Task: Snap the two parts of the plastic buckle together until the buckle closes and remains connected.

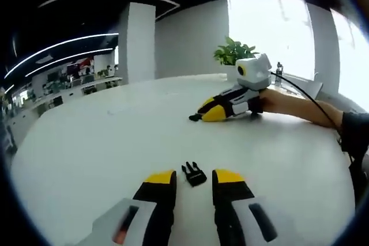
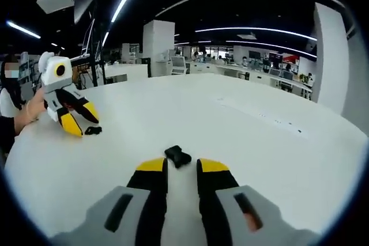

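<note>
Two black buckle parts lie apart on the white table (image 1: 86, 142). The pronged part (image 1: 194, 174) rests just ahead of my left gripper (image 1: 193, 177), level with the gap between its yellow-tipped jaws, which stand open. From the right gripper view, this part (image 2: 92, 130) lies by the left gripper (image 2: 78, 116). The other buckle part (image 2: 177, 155) sits in front of my right gripper (image 2: 182, 165), whose jaws are open and hold nothing. In the left gripper view that part (image 1: 195, 117) lies at the tip of the right gripper (image 1: 213, 109).
A person's forearm (image 1: 300, 106) holds the right gripper, with a black cable (image 1: 314, 105) running along it. A potted plant (image 1: 233, 53) and a bottle (image 1: 278, 73) stand at the table's far edge. Office desks (image 2: 259, 73) lie beyond the table.
</note>
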{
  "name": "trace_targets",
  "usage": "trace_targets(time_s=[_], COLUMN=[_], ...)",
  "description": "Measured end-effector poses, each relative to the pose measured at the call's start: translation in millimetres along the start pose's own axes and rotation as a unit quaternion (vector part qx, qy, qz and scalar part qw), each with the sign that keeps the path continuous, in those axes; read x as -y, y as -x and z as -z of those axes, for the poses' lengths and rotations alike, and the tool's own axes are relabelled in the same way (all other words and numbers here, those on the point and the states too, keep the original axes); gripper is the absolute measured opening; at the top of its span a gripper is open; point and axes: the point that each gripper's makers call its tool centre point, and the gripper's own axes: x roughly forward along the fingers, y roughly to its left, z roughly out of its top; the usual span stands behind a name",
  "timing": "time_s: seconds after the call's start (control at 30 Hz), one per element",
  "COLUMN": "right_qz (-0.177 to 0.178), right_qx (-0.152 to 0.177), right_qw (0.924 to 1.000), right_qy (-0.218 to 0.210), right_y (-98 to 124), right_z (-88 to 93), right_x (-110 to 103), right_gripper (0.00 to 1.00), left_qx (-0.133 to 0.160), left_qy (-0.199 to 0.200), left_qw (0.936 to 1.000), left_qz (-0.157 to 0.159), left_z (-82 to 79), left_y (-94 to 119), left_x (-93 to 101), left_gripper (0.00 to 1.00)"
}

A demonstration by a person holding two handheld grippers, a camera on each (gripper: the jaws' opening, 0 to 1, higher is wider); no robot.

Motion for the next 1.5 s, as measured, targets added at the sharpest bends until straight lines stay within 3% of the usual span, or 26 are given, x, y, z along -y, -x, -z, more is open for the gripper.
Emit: trace_targets(time_s=[0.4,0.97,1.5], right_qz=[-0.023,-0.047,-0.047], right_qx=[0.006,0.016,0.012], right_qw=[0.9993,0.9984,0.9985], right_qy=[0.03,0.025,0.026], right_y=[-1.7,1.1,-5.9], right_z=[-1.6,-3.4,-3.5], right_x=[-7.6,-13.8,-15.3], right_gripper=[0.2,0.12,0.15], left_qx=[-0.005,0.004,0.005], left_qy=[-0.006,0.013,0.013], left_qw=[0.9999,0.9999,0.9998], left_qz=[-0.011,0.003,0.014], left_z=[1.6,0.8,1.1], left_y=[-5.6,-3.3,-1.7], left_x=[-0.6,-6.8,-5.9], left_gripper=[0.21,0.13,0.14])
